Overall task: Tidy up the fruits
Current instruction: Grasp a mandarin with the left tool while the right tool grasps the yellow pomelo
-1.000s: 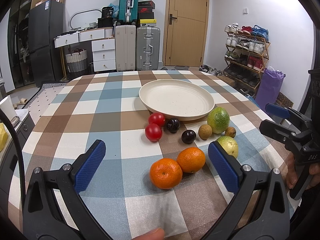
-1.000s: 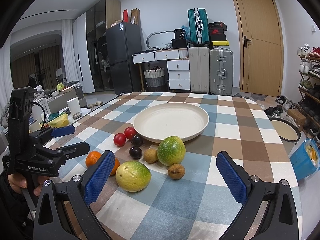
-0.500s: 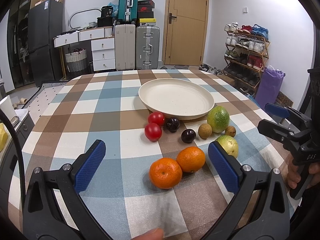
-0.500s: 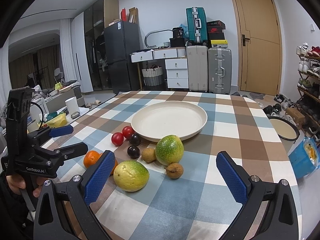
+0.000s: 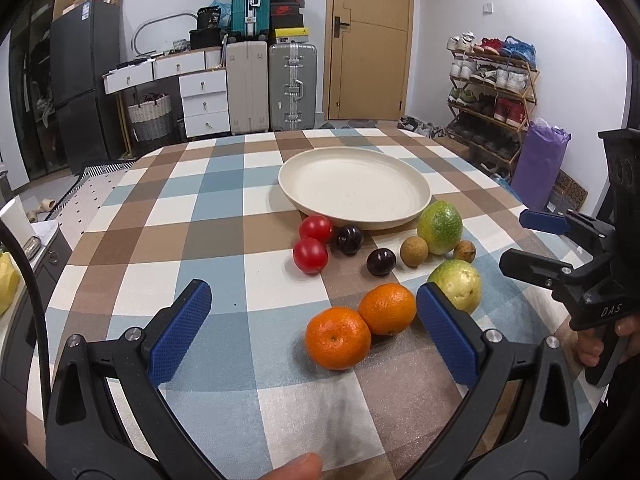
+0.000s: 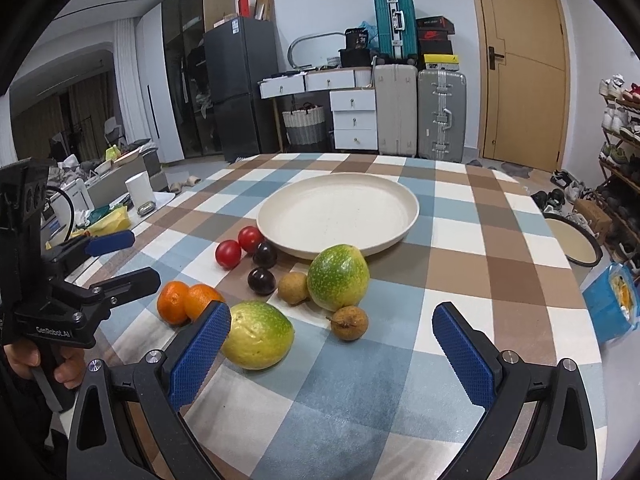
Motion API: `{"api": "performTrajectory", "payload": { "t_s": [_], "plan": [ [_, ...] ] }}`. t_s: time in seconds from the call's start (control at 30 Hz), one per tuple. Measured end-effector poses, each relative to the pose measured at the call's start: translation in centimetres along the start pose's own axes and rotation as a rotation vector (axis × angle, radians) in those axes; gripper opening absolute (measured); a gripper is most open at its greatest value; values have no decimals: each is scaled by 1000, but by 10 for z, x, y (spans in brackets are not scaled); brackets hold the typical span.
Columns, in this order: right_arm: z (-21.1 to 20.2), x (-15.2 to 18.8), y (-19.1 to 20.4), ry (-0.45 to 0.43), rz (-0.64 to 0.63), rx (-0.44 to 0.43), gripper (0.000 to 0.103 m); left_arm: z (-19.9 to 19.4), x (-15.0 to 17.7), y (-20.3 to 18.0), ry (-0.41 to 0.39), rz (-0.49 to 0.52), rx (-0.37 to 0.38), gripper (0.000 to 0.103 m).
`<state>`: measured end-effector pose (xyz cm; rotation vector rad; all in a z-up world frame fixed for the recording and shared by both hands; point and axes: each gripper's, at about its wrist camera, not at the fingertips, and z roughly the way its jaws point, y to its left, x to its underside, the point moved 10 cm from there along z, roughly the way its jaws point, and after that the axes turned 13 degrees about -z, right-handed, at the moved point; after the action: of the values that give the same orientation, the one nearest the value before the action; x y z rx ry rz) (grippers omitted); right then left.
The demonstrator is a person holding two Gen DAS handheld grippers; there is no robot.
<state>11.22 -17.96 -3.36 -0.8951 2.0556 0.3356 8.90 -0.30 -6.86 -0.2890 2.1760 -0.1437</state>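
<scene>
2 grippers [image 5: 312,320] [image 6: 332,344] slightly nearer fruit, fingers apart, plate [image 5: 416,208] empty

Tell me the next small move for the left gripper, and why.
Probably ease the left gripper forward and down around the near orange. Its jaws are open and empty, that orange lies closest between them, and the plate holds no fruit yet. The second orange touches it, so close carefully.

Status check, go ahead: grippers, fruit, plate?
Left gripper open, empty, facing two oranges. Right gripper open, empty. Plate bare; all fruit on the tablecloth. Nothing blocking.
</scene>
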Motion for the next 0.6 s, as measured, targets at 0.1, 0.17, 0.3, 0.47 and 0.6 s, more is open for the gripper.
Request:
{"api": "performTrajectory", "payload": {
  "t_s": [0.1,0.17,0.3,0.47,0.6],
  "plan": [
    [3,3,5,25,-1,-33,103,-5,1,4,42,3,-1,102],
    [6,4,8,38,-3,-54,103,-3,6,3,63,8,-4,102],
    [12,5,17,66,-12,-88,103,2,14,3,111,24,-10,102],
    [20,8,31,102,-25,-140,100,12,23,9,167,29,-17,102],
    [28,13,41,140,-25,-186,99,19,28,16,208,3,-23,98]
  ]
}}
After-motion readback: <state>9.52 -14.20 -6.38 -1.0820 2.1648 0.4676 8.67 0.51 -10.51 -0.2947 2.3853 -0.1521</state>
